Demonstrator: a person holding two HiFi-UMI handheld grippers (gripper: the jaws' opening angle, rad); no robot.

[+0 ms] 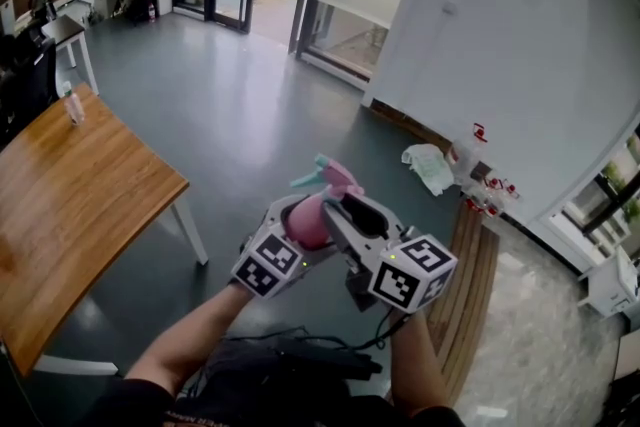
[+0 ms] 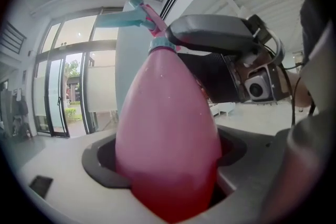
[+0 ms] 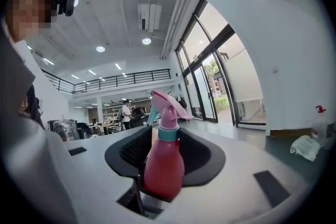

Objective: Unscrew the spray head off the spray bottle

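Head view, lower centre of frame: both grippers held in mid-air over the grey floor (image 1: pixel 250 115), meeting on one pink plastic spray bottle (image 1: pixel 306 221).

Writing: the only print visible is the black-and-white square patterns on the marker cubes (image 1: pixel 412 272).

Container: the bottle wall is opaque pink, so its contents cannot be made out. The pink-and-teal spray head (image 3: pixel 166 105) sits on the neck above a teal collar (image 3: pixel 168 135).

Left gripper (image 2: pixel 167 162): jaws clamped on the bottle's wide body, pads pressing both sides.

Right gripper (image 3: pixel 166 149): jaws spread, one on each side of the neck and collar, not pinching.

A wooden table (image 1: pixel 70 205) stands at the left of the frame.
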